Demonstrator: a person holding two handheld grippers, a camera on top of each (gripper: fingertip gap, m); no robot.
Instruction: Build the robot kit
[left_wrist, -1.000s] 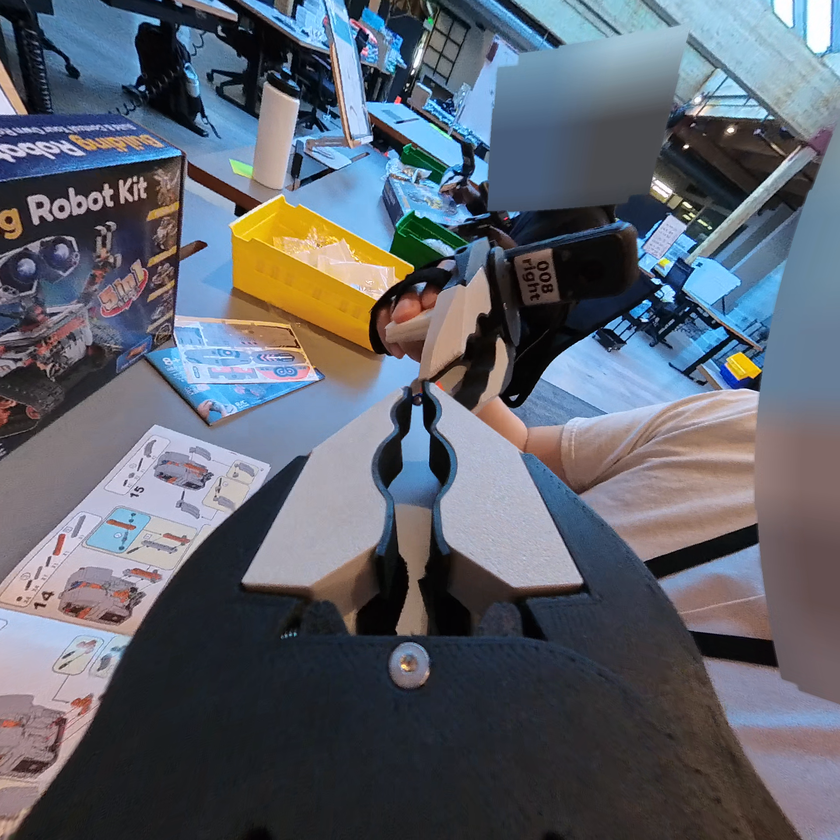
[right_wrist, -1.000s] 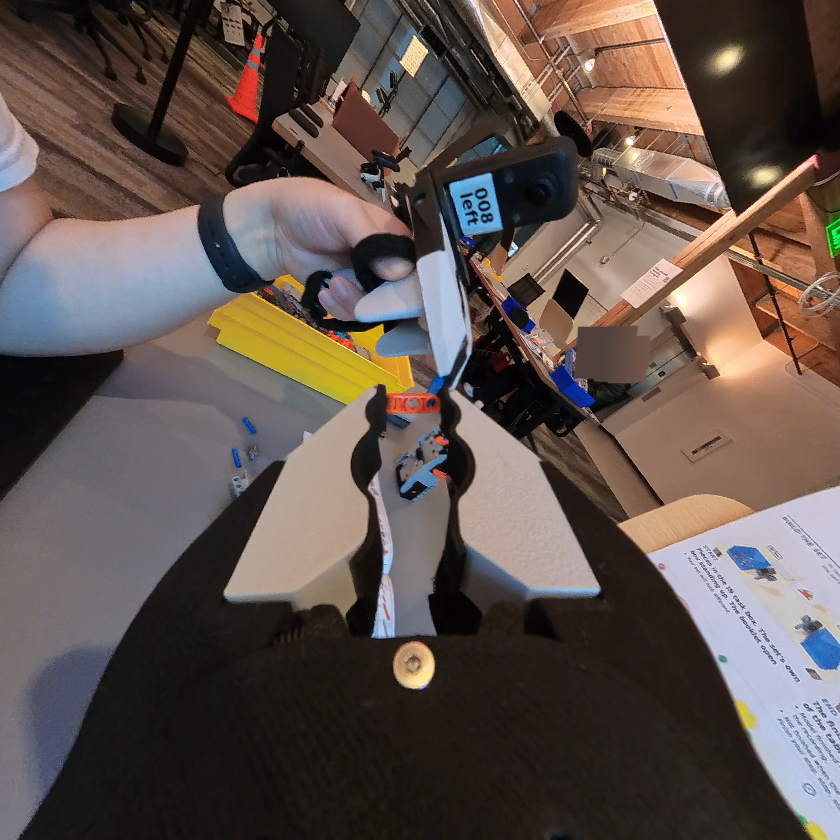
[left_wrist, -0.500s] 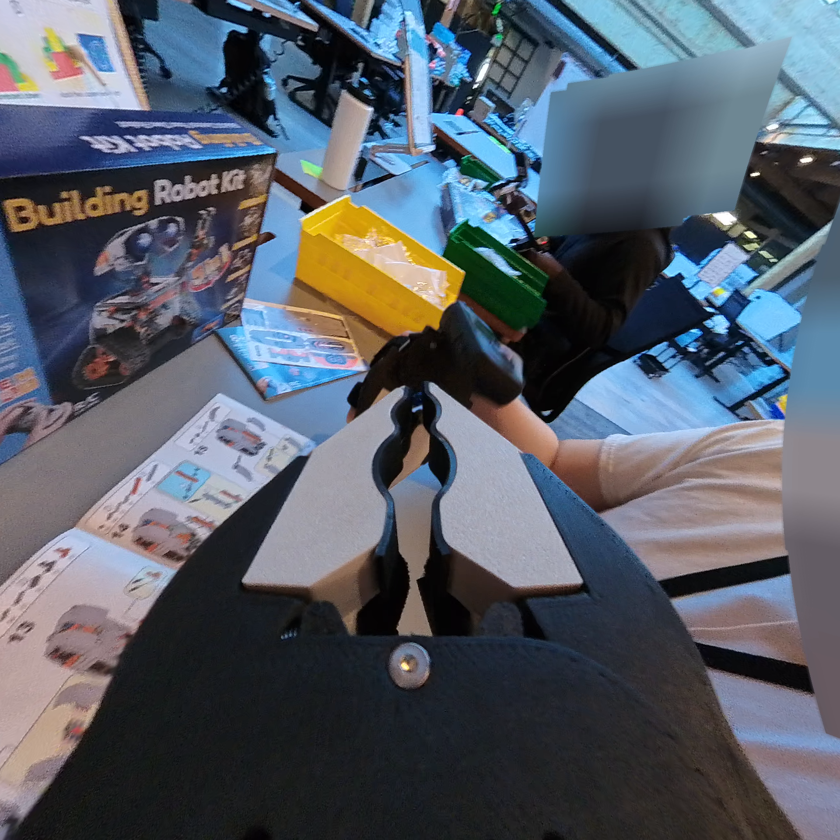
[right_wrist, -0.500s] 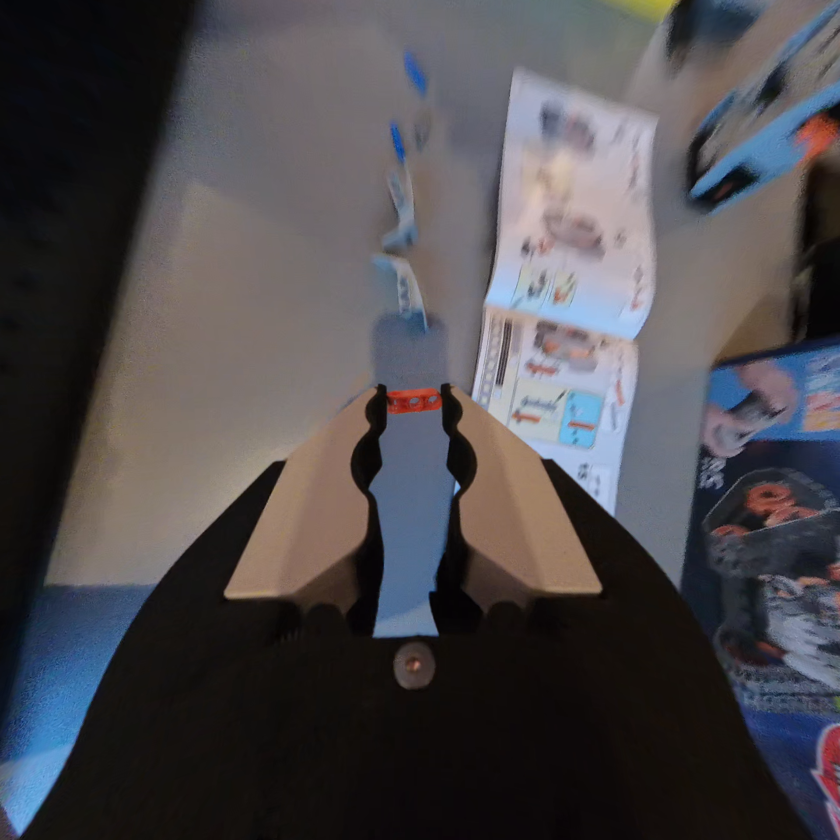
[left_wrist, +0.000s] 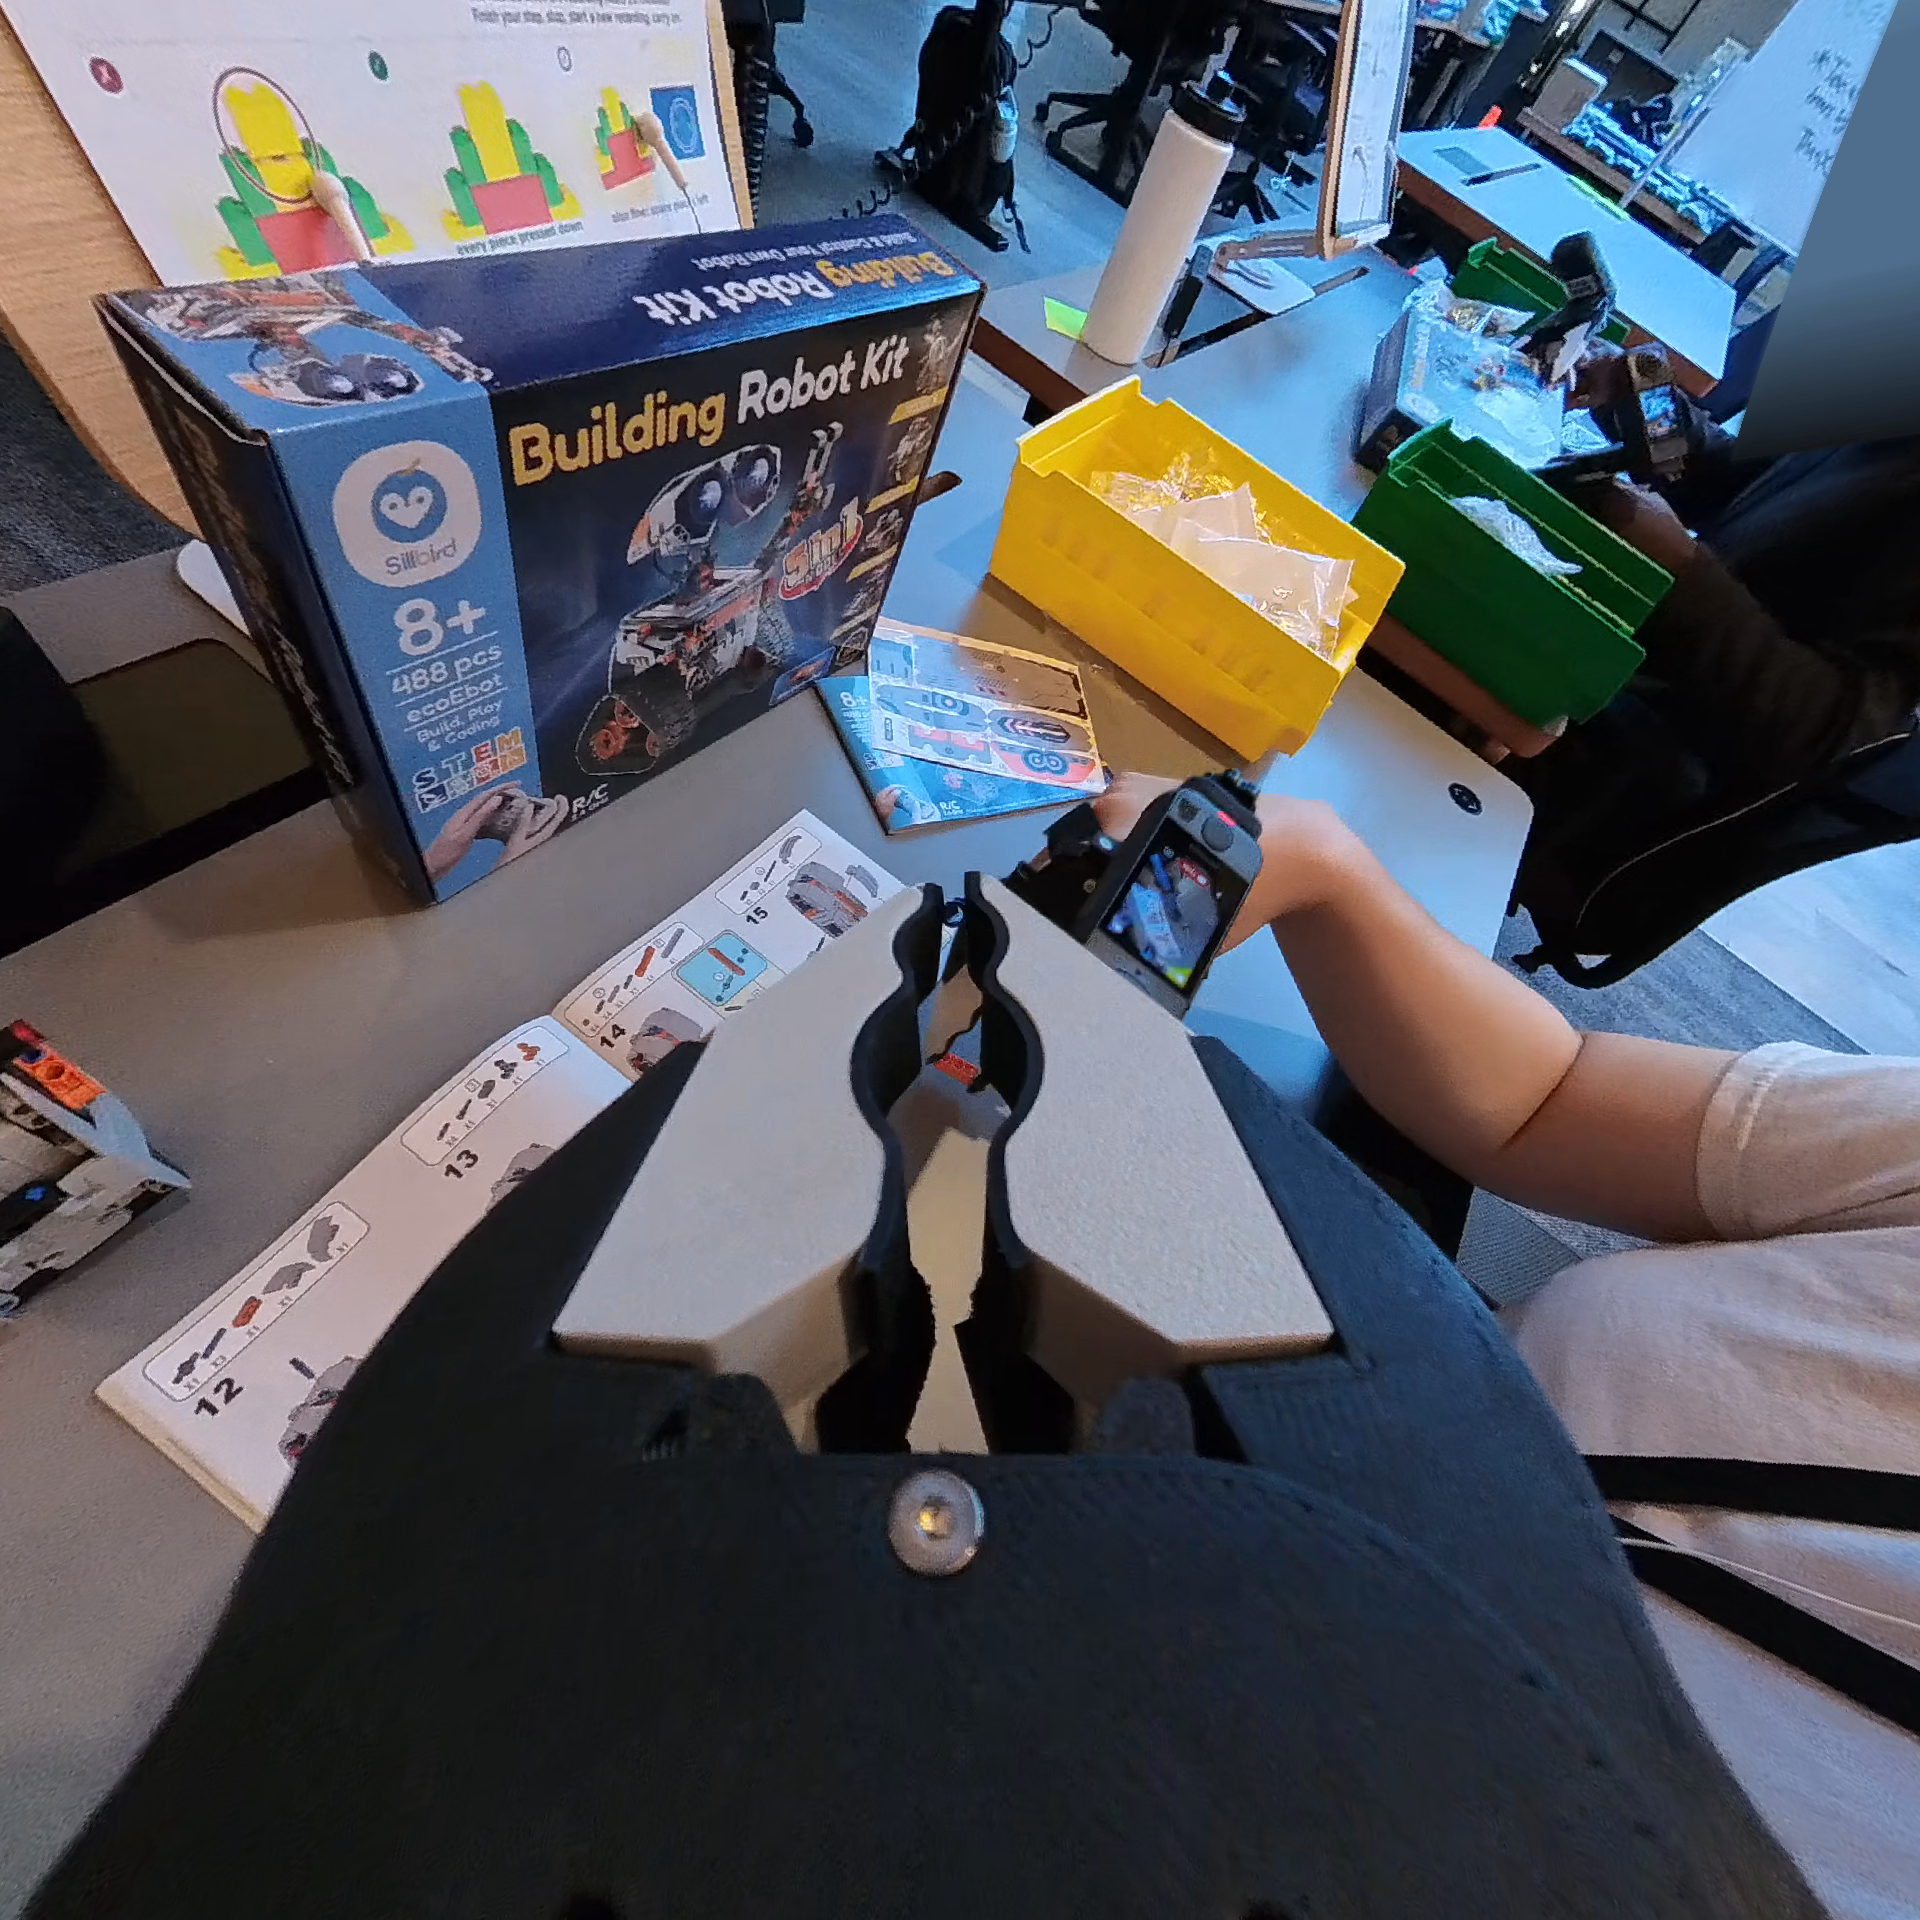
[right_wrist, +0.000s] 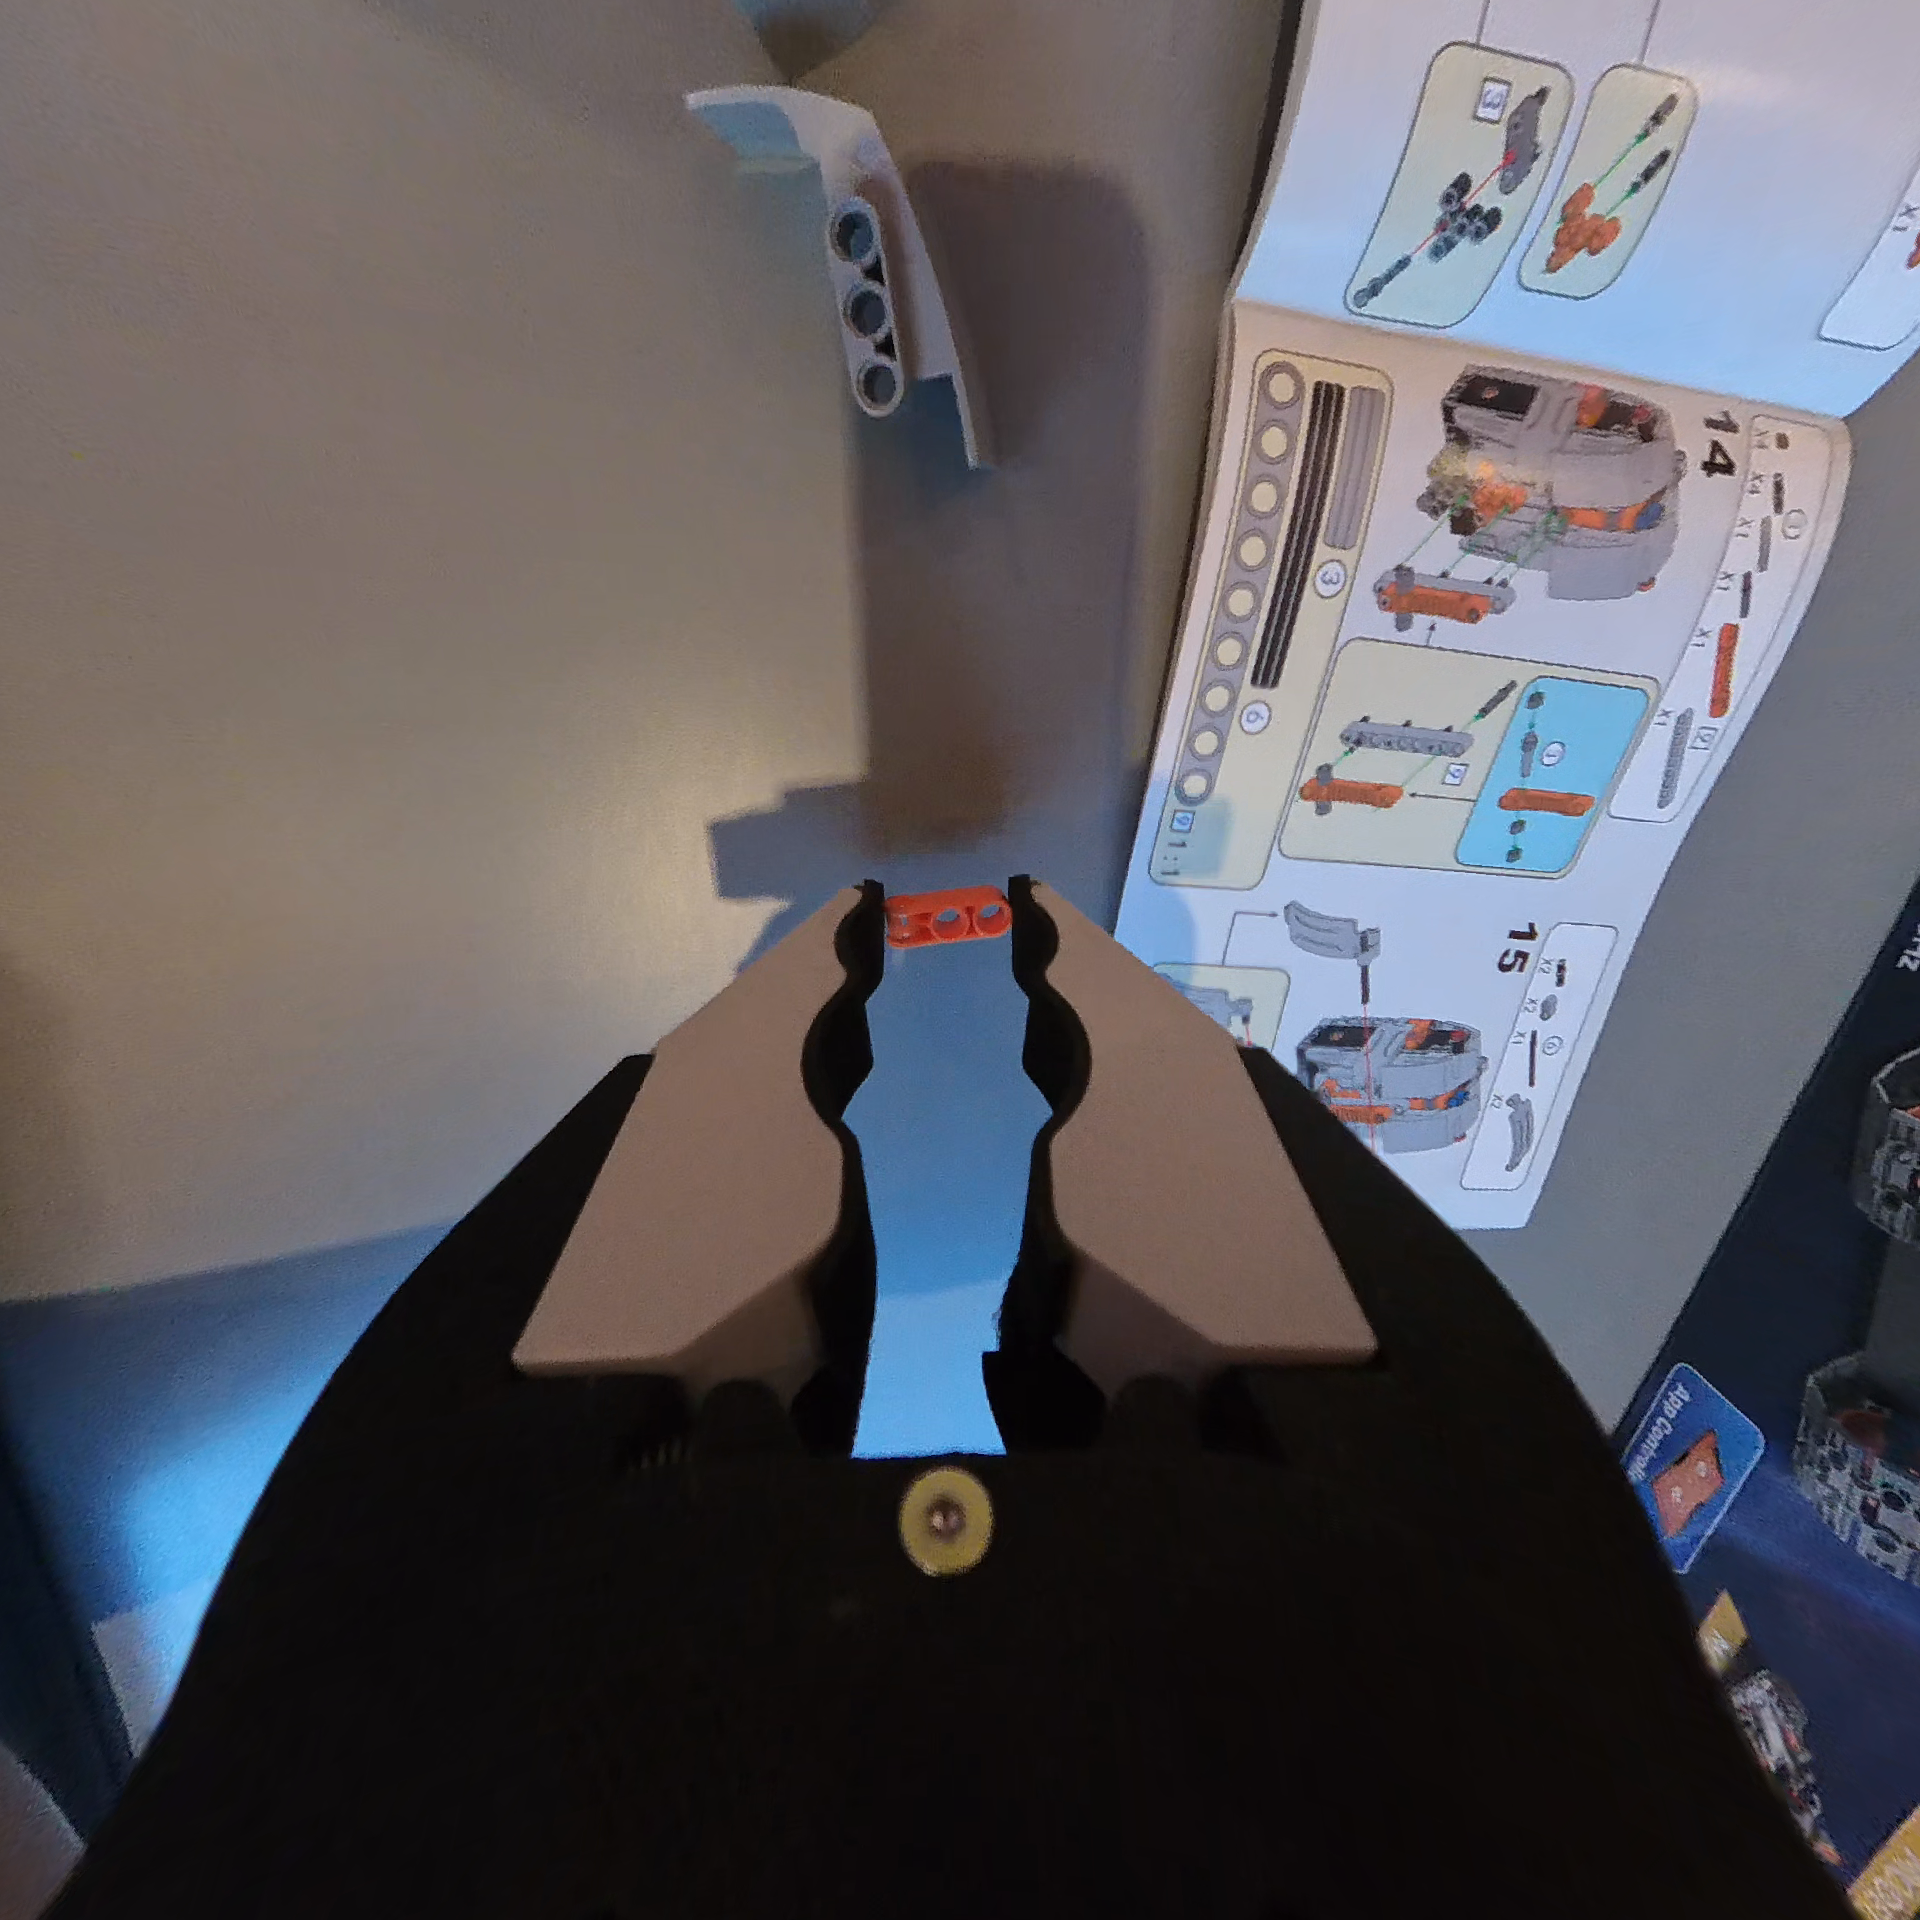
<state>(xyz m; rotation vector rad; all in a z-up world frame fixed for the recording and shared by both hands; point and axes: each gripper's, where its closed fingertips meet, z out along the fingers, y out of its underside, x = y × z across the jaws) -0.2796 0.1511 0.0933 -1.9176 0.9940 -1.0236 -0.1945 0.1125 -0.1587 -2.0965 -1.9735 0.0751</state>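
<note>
My right gripper (right_wrist: 948, 902) is shut on a small orange two-hole beam (right_wrist: 948, 920), held crosswise at the fingertips above the grey table (right_wrist: 416, 623). It points down at the table. A white curved panel piece (right_wrist: 883, 260) lies ahead of it and the open instruction booklet (right_wrist: 1455, 623) lies to its right. My left gripper (left_wrist: 954, 902) is shut, with a small dark pin (left_wrist: 949, 916) pinched at its tips. It hovers over the booklet (left_wrist: 582, 1049). Just beyond it are a hand and the right gripper's camera (left_wrist: 1169, 904).
A blue robot kit box (left_wrist: 582, 520) stands at the back, with a leaflet (left_wrist: 977, 717) beside it. A yellow bin (left_wrist: 1174, 613) and green bins (left_wrist: 1507, 582) stand to its right. A partly built model (left_wrist: 62, 1153) sits at the left edge. A white bottle (left_wrist: 1153, 229) stands far back. Spacing between my two grippers at the tips: around 25 centimetres. Between my left fingertips and the partly built model (left_wrist: 62, 1153) there is roughly 25 centimetres.
The right gripper swung from facing the left gripper to pointing down at the table, still gripping the orange beam. The left gripper tilted down and the two tips parted.
</note>
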